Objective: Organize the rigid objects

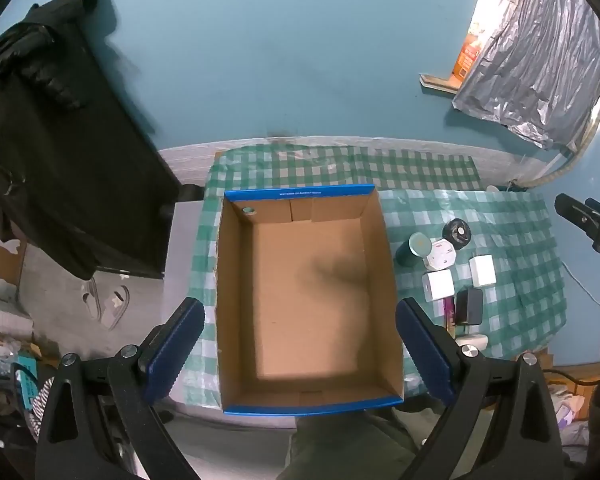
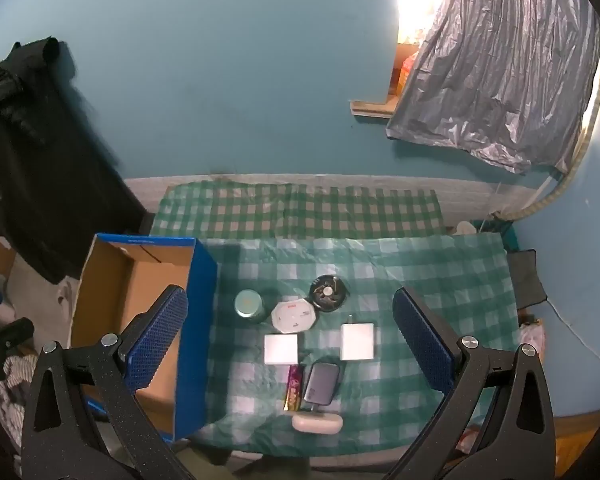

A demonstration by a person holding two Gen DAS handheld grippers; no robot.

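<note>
An open blue cardboard box sits on the left of the checked table; nothing lies on its brown floor. My left gripper is open, held above the box. To the right lie a green jar, a white octagonal plug, a black round disc, two white square boxes, a dark grey case, a purple-gold tube and a white oval case. My right gripper is open, high above them.
The green checked cloth covers the table against a teal wall. Black fabric hangs at the left. A grey plastic sheet hangs at the upper right. The right gripper's body shows at the left wrist view's right edge.
</note>
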